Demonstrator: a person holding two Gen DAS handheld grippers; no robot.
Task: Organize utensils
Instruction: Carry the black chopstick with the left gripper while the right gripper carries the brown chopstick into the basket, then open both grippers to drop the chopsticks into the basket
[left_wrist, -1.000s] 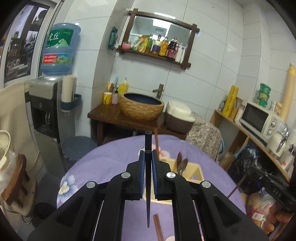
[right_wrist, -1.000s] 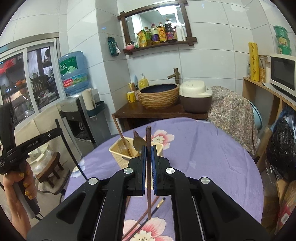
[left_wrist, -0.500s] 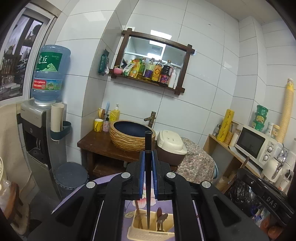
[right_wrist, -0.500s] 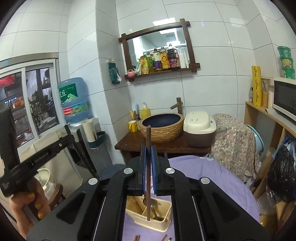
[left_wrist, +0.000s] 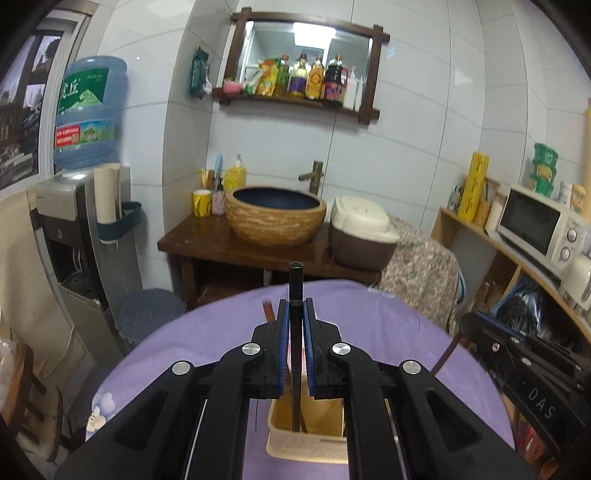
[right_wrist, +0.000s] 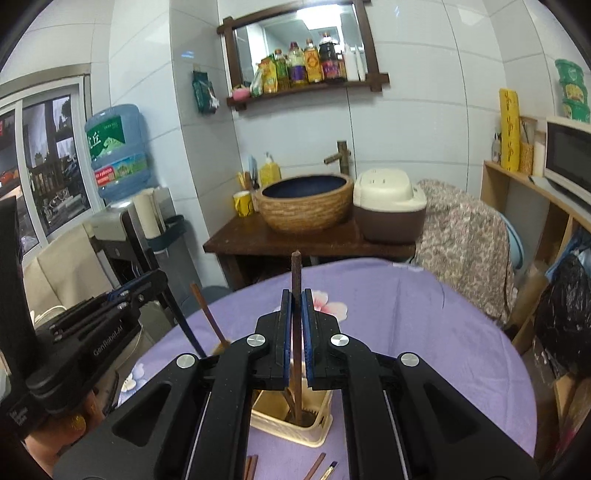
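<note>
both jaws pinch one chopstick each, the left gripper (left_wrist: 295, 314) a black chopstick (left_wrist: 296, 284) and the right gripper (right_wrist: 294, 306) a brown chopstick (right_wrist: 296, 269), tips down in the cream basket (right_wrist: 295, 428) already holding utensils, while loose chopsticks (right_wrist: 314, 467) still wait on the desk (right_wrist: 424, 332).

Black chopstick (left_wrist: 296, 332) upright, brown chopstick (right_wrist: 296, 332) upright (tips inside cream basket (left_wrist: 295, 448))
</note>
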